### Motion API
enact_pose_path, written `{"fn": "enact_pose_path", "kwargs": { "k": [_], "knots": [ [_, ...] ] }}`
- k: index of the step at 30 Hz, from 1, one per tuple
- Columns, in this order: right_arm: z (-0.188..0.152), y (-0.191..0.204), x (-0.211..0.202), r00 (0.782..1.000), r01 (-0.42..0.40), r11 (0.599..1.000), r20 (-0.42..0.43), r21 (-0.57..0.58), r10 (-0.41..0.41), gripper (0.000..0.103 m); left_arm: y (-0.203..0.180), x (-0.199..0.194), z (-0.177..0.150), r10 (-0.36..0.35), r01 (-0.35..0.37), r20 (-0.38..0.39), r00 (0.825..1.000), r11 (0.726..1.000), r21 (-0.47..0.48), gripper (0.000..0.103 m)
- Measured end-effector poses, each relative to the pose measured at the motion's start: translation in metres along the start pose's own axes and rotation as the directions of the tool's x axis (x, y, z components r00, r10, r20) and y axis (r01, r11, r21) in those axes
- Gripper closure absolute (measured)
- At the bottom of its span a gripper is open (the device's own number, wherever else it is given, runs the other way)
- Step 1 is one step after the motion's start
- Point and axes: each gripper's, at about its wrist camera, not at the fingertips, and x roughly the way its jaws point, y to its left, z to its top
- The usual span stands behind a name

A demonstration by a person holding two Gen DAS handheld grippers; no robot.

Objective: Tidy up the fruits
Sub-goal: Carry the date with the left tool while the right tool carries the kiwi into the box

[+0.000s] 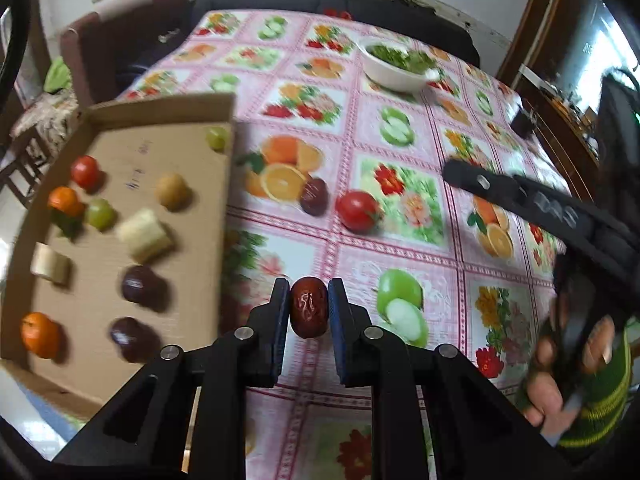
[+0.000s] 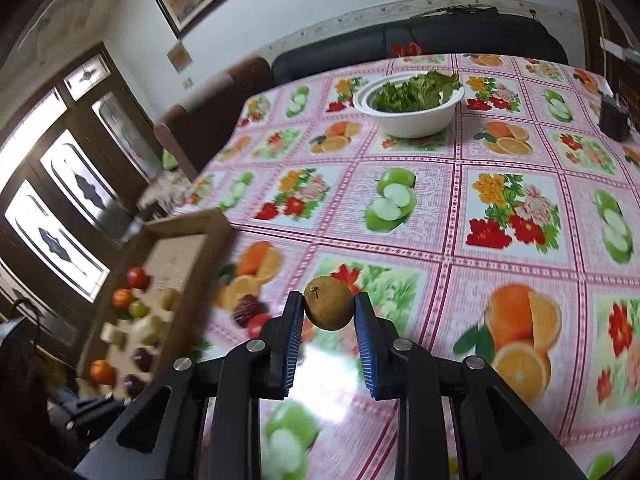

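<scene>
Left gripper (image 1: 309, 300) clamps a red date (image 1: 309, 312); right gripper (image 2: 328, 306) clamps a brown fruit (image 2: 329, 303). Both are lifted off the worktop (image 2: 440, 240). Next move, I judge: carry them leftward into the box (image 1: 160, 152) beside their likes.

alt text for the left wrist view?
The left gripper clamps a dark red date above a fruit-print tablecloth. A cardboard tray of sorted fruit lies left; a tomato waits ahead.
</scene>
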Motion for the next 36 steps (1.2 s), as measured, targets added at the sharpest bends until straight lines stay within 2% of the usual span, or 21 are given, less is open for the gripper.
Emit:
{"fn": "enact_pose_path", "kwargs": {
  "k": [3,11,29,36],
  "knots": [
    [-0.005,0.007,-0.016,0.999,-0.042,0.999,0.014,0.011,0.041,0.077,0.008,-0.01,0.002,0.038,-0.037,0.027,0.999,0.999,-0.011,0.086],
    [-0.014,0.032,-0.034,0.996,-0.08,0.997,0.025,-0.015,0.08,0.077,0.027,-0.023,0.003,0.09,-0.087,0.058,0.994,0.995,-0.052,0.086],
    [-0.019,0.071,-0.032,0.993,-0.118,0.99,0.013,-0.071,0.119,0.077,0.064,-0.028,-0.002,0.138,-0.13,0.061,0.989,0.984,-0.118,0.086],
    [-0.016,0.094,-0.021,0.989,-0.147,0.985,-0.004,-0.093,0.148,0.077,0.089,-0.032,-0.005,0.174,-0.162,0.069,0.982,0.974,-0.159,0.086]
  ]
}}
